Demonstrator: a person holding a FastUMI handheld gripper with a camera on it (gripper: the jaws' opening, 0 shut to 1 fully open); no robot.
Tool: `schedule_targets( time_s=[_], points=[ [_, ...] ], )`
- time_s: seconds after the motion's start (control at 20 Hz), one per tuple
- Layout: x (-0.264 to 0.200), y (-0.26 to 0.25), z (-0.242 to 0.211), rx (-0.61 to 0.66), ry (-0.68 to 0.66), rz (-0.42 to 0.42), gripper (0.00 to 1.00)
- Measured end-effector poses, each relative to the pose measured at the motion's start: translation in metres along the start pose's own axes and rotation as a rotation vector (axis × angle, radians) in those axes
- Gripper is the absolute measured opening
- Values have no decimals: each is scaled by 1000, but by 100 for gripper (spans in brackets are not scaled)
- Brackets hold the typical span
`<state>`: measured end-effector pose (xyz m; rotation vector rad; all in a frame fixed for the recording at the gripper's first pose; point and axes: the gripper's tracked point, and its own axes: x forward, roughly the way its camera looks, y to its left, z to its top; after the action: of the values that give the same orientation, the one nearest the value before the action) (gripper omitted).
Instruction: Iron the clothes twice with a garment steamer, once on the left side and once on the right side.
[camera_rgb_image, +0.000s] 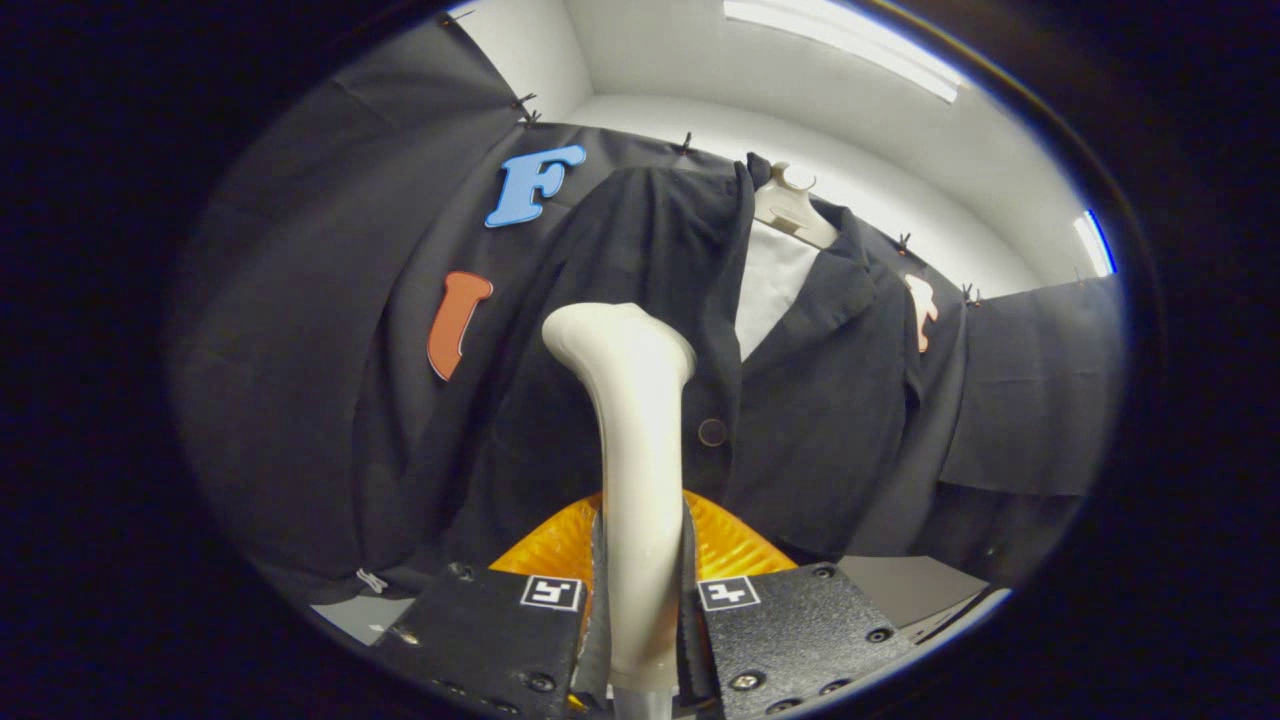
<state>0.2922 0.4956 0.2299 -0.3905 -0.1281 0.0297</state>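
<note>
Tool (640, 610) clamps both fingers on the steamer (632, 440), its head just short of the jacket (640, 260) hanging ahead near the button (712, 432). Dragging across that button could snag the cloth.

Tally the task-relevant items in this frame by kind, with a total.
Garment steamer, held between the jaws of the gripper: 1
Dark jacket: 1
White hanger: 1
Jacket button: 1
Total: 4
</note>
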Motion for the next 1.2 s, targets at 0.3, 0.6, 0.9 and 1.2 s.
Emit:
schedule_targets(
  time_s=[0.3, 0.6, 0.9, 1.2],
  points=[
    [-4, 6, -23, -16, 25, 15, 29],
    [-7, 7, -43, -36, 50, 24, 29],
    [-18, 15, -71, -52, 97, 60, 29],
    [-31, 24, -99, -61, 147, 103, 29]
  ],
)
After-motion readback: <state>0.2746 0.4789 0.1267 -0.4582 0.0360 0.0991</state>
